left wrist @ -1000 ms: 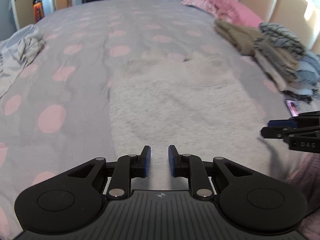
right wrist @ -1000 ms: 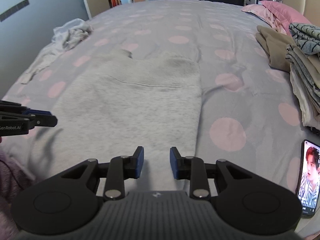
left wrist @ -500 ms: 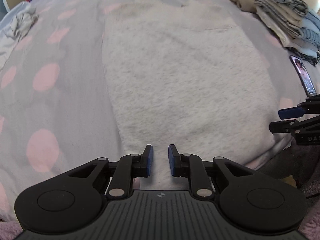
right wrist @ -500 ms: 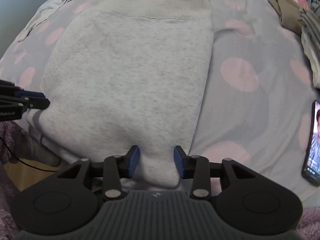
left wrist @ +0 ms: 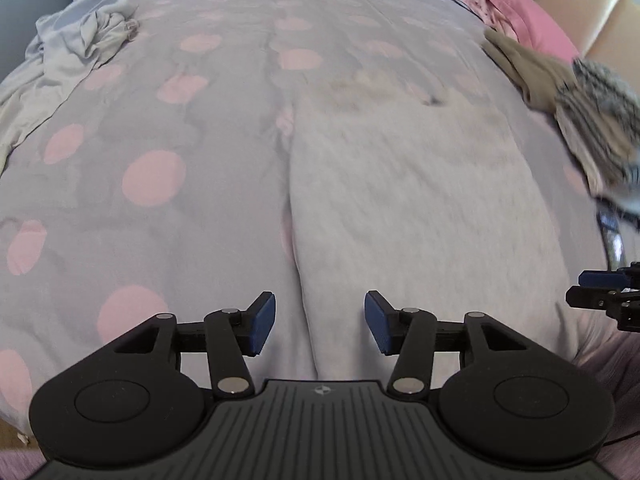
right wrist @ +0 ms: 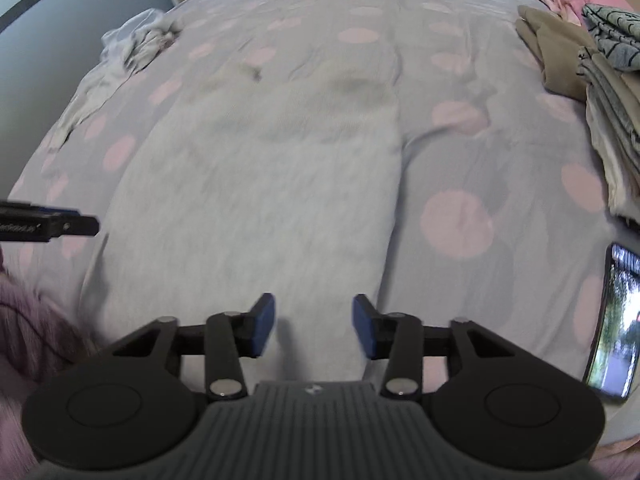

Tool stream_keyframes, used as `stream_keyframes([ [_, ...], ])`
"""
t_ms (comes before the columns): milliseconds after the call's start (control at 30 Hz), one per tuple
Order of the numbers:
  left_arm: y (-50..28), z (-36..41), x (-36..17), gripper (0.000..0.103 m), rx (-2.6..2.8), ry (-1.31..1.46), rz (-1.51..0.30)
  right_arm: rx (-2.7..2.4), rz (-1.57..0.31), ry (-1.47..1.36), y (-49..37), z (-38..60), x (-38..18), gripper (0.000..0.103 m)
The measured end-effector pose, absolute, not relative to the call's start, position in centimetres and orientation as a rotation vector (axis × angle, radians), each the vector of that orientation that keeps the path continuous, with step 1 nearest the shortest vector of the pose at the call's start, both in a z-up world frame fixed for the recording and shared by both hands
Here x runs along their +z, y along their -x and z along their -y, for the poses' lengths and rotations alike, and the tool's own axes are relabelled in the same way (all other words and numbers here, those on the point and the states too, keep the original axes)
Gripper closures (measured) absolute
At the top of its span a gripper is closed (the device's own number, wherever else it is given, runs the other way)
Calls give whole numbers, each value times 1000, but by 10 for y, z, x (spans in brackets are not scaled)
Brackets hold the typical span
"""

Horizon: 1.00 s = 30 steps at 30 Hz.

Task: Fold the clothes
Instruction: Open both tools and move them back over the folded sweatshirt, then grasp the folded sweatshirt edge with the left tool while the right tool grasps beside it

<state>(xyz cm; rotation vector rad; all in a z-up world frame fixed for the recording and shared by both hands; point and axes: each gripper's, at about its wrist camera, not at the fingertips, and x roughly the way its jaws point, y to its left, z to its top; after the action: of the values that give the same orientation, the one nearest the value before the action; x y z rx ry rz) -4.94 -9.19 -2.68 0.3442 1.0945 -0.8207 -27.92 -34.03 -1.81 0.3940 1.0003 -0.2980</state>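
Bed: grey cover (left wrist: 224, 128) with pink dots.
On it: grey sweater (right wrist: 256, 200) spread flat; crumpled pale garment (left wrist: 80, 40); folded clothes pile (right wrist: 600, 80); phone (right wrist: 612, 320); pink pillow (left wrist: 520, 20).

We've opened both tongs up since half a second ago: the left gripper (left wrist: 319, 322) and right gripper (right wrist: 313, 326) each have a much wider gap now. Both also tipped back up, so the grey sweater (left wrist: 408, 200) stretches out ahead of them again, its near hem between the pads, nothing pinched.
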Motion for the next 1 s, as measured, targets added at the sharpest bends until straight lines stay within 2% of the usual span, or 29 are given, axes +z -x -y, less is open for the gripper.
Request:
stream_keyframes([
  [200,2,122,-25,50,-907,-336,-1117,-302,-980,-501,244,389,-23,31],
  [433,-30,135,-73,52,-924,-165,-1179,-320,-942,-639,213,440,-41,30],
  [633,-40,149,-97,45,-918,-147,-1245,-297,-977,-799,202,463,-81,30],
  [700,-45,152,-106,45,-917,-109,-1280,-293,-991,-813,197,464,-91,30],
  [800,-52,154,-118,39,-918,-44,-1320,-283,-996,-815,191,463,-98,27],
  [1000,-55,161,-122,38,-935,-49,-1325,-267,-1015,-757,177,454,-102,22],
])
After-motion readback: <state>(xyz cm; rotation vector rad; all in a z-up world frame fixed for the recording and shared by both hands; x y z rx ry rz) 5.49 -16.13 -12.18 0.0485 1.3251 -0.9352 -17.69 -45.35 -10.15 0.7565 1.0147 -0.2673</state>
